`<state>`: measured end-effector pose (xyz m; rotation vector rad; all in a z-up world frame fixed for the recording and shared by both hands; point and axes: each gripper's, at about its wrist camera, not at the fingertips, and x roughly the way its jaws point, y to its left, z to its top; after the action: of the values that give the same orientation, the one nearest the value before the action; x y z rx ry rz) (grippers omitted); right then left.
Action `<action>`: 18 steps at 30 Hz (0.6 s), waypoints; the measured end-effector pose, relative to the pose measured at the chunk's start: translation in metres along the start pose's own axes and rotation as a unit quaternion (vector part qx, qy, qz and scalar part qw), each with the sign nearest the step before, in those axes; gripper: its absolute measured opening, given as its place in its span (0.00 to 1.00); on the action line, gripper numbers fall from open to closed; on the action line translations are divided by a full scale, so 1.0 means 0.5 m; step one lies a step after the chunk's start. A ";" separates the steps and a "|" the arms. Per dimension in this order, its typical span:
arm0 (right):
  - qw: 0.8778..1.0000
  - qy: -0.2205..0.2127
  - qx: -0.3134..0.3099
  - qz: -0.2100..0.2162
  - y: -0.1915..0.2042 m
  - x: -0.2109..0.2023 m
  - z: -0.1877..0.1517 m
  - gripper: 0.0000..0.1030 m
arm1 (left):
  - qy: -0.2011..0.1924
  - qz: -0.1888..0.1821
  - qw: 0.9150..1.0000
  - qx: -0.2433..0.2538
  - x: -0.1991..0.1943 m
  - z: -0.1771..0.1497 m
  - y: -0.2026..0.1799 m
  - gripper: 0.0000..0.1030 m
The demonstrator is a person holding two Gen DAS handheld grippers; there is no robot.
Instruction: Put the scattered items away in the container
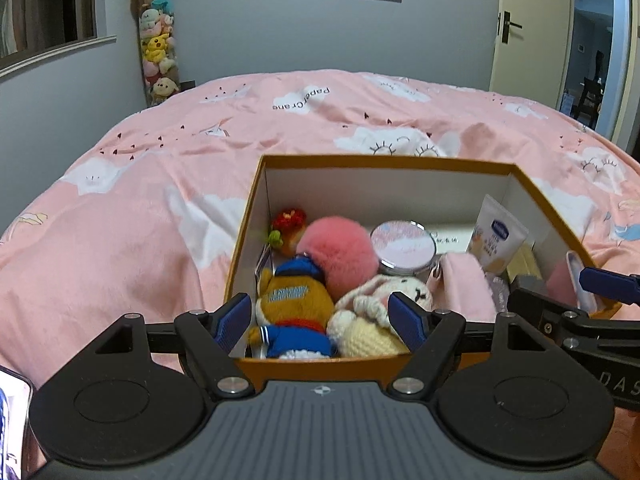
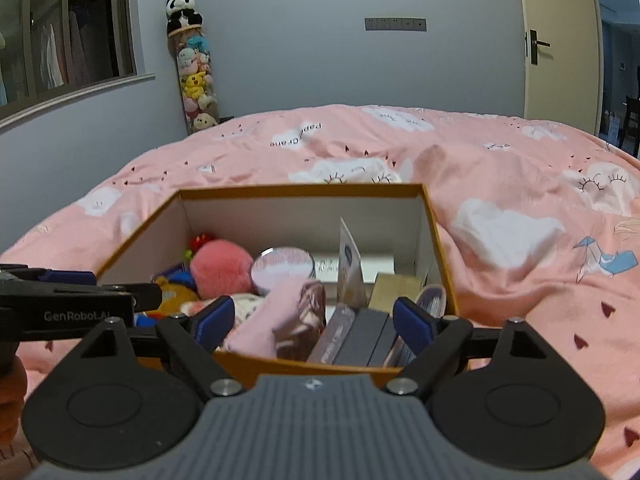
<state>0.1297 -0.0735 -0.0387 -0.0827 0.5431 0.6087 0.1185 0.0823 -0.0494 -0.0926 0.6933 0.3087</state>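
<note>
An orange box with white walls sits on the bed and holds the items. On its left side lie a pink pompom, an orange plush in blue and a crocheted bunny. Behind them stand a round tin and a cream tube. My left gripper hangs open over the near left of the box, its pads clear of the toys. My right gripper is open over the near right of the box, above a pink cloth and a dark grey case.
The box rests on a pink duvet that spreads all around it. A tall clear tube of plush toys stands in the far corner. A door stands at the back right. A phone screen shows at the lower left edge.
</note>
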 end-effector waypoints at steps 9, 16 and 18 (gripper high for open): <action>1.000 -0.007 -0.007 0.007 0.008 0.008 -0.023 0.91 | -0.007 0.006 1.000 0.005 0.017 -0.017 -0.008 0.86; 1.000 -0.009 -0.016 0.003 0.016 0.015 -0.032 0.95 | -0.004 0.008 1.000 0.000 0.029 -0.023 -0.009 0.88; 1.000 -0.008 -0.016 0.003 0.014 0.017 -0.032 0.95 | 0.000 0.003 1.000 -0.008 0.032 -0.023 -0.005 0.88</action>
<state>0.1239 -0.0670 -0.0561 -0.1070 0.5172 0.6234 0.1240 0.0818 -0.0686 -0.1061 0.6905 0.3211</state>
